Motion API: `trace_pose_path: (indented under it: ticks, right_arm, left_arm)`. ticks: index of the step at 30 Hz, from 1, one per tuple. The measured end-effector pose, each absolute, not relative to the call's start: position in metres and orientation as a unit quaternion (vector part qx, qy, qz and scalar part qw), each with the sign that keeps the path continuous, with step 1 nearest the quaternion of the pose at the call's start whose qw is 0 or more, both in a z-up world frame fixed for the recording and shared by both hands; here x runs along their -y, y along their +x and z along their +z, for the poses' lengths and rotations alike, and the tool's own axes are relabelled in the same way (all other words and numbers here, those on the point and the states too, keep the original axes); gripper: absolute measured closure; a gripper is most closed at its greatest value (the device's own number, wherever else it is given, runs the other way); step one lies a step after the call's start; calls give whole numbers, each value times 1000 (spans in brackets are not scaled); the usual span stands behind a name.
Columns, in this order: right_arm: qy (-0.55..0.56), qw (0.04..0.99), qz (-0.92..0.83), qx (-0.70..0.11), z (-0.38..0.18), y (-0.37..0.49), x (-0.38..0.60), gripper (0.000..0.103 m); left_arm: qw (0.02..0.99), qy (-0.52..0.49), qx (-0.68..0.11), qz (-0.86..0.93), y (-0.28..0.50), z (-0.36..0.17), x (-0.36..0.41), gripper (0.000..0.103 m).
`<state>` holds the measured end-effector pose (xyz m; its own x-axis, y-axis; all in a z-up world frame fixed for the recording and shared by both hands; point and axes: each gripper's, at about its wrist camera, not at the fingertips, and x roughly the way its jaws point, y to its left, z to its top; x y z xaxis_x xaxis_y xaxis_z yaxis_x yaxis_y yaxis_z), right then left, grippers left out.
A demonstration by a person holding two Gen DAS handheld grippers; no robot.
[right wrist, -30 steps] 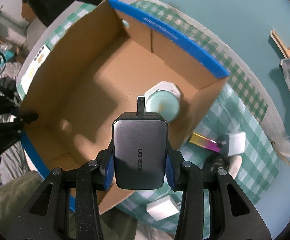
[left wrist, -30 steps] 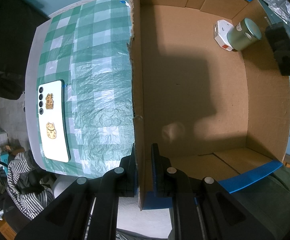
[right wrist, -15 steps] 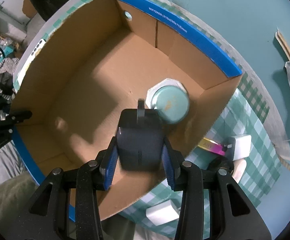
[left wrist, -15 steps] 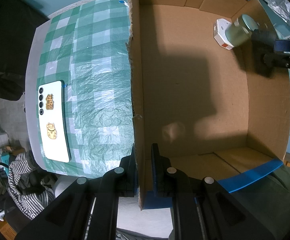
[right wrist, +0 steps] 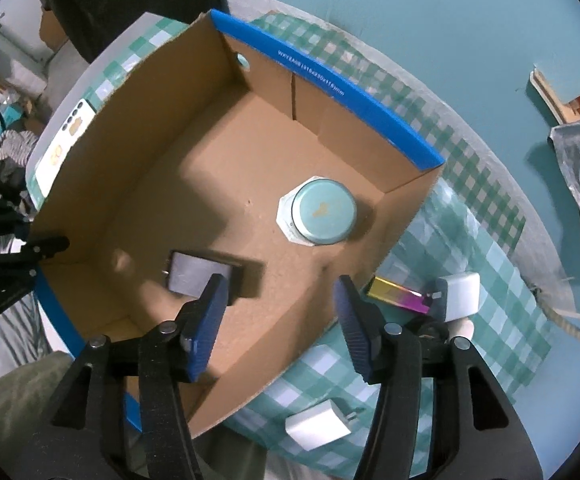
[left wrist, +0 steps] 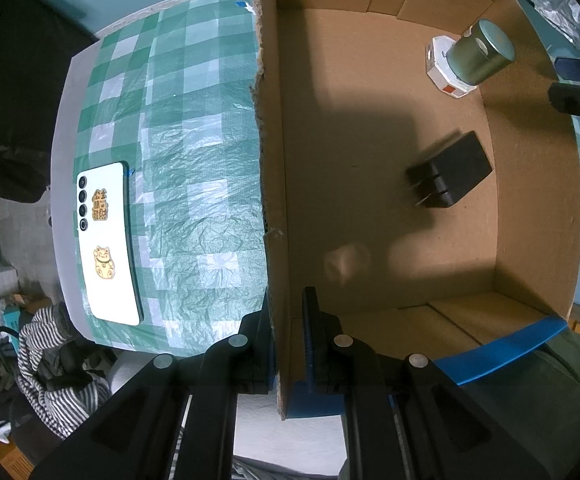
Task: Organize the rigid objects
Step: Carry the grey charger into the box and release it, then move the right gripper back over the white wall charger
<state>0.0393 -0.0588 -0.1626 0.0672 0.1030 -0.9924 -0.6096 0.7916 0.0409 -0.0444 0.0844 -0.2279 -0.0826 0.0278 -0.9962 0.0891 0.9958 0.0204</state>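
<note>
While the left gripper (left wrist: 288,320) pinches the cardboard box (left wrist: 268,128) wall to steady it, the right gripper (right wrist: 278,304) hovers above, jaws wide and empty. Contents — dark charger (left wrist: 450,176) on the box floor, mid-box; teal tin (right wrist: 324,210) atop a white hexagonal item toward a corner. Outstanding on the table — white phone (left wrist: 108,244), white chargers (right wrist: 458,296).

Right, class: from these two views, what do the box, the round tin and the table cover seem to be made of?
Box: corrugated cardboard, matte brown, with a torn fluted edge and blue printed rims.
Round tin: probably metal, with a satin pale green lid and a soft sheen on its side; painted plastic is possible.
Table cover: thin glossy plastic sheet, likely; it wrinkles and glints over the green check.
</note>
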Motion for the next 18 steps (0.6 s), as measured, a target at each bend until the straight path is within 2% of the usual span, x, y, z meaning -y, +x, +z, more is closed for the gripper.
trace_pose_path:
  ticks: [18]
  right_arm:
    - [-173, 718, 241, -630, -137, 28, 101, 47]
  left_arm:
    - [674, 43, -737, -24, -43, -227, -81, 93]
